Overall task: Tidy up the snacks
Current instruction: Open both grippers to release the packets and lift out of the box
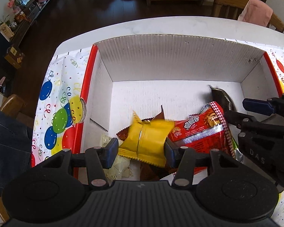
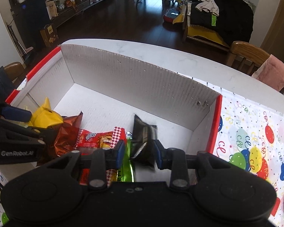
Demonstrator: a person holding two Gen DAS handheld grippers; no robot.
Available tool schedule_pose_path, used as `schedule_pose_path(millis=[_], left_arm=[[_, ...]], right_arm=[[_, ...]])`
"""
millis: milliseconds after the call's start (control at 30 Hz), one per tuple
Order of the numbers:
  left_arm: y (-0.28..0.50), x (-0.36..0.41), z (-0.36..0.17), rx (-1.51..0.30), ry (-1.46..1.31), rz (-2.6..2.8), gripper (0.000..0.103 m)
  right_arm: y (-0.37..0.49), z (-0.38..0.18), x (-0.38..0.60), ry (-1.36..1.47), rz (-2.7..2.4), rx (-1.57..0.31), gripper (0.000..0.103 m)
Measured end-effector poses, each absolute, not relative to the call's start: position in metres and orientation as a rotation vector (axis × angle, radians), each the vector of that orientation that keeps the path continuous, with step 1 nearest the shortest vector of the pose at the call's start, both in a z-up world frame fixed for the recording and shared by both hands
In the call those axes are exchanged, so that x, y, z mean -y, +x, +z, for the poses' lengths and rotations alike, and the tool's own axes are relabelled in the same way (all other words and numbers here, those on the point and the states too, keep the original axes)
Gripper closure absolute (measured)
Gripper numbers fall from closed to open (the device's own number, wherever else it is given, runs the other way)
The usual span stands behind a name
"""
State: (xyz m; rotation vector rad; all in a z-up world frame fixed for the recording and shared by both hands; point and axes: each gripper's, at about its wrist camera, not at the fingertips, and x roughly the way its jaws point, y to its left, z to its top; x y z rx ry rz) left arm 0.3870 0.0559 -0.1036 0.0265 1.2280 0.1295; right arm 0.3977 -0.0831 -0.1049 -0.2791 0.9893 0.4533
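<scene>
A white cardboard box with red rims sits open below both grippers. My left gripper is shut on a yellow snack packet, held just above a pile in the box's near part. The pile includes a red printed packet and a brown one. My right gripper is shut on a black packet, which hangs over a green packet and the red packet. The left gripper shows at the left edge with the yellow packet. The far half of the box floor is bare.
A balloon-print cloth covers the white table on both sides of the box. Wooden chairs stand at the far edge, one with a pink cloth over it. Pale cream packets lie under the left gripper.
</scene>
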Motion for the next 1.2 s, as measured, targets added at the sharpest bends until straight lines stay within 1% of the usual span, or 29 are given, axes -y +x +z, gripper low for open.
schedule_pose_path(millis=[233, 533, 600, 867, 933, 1000, 1133, 1167, 1200], left_arm=[[0.382, -0.058, -0.099, -1.204, 0.000, 0.126, 0.051], [0.360, -0.067, -0.083, -1.150, -0.060, 0.119, 0.050], [0.353, -0.068, -0.078, -1.134, -0.064, 0.116, 0.044], [0.317, -0.073, -0.051, -1.054, -0.080, 0.096, 0.043], [0.306, -0.074, -0.044, -1.035, -0.084, 0.090, 0.043], [0.295, -0.075, -0.037, -1.019, -0.084, 0.087, 0.041], [0.272, -0.077, -0.025, -0.984, -0.087, 0.076, 0.041], [0.266, -0.077, -0.022, -0.975, -0.087, 0.072, 0.041], [0.259, -0.076, -0.019, -0.966, -0.088, 0.067, 0.038]], right_arm=[[0.391, -0.099, 0.090, -0.239, 0.451, -0.984, 0.067], [0.371, -0.080, 0.101, -0.175, 0.463, -0.963, 0.057], [0.364, -0.074, 0.103, -0.164, 0.464, -0.952, 0.055], [0.333, -0.050, 0.107, -0.115, 0.471, -0.908, 0.048], [0.323, -0.044, 0.107, -0.109, 0.477, -0.893, 0.045], [0.313, -0.038, 0.108, -0.101, 0.478, -0.874, 0.038], [0.291, -0.027, 0.110, -0.082, 0.484, -0.853, 0.036], [0.286, -0.025, 0.111, -0.077, 0.485, -0.848, 0.034], [0.280, -0.022, 0.112, -0.071, 0.488, -0.843, 0.031]])
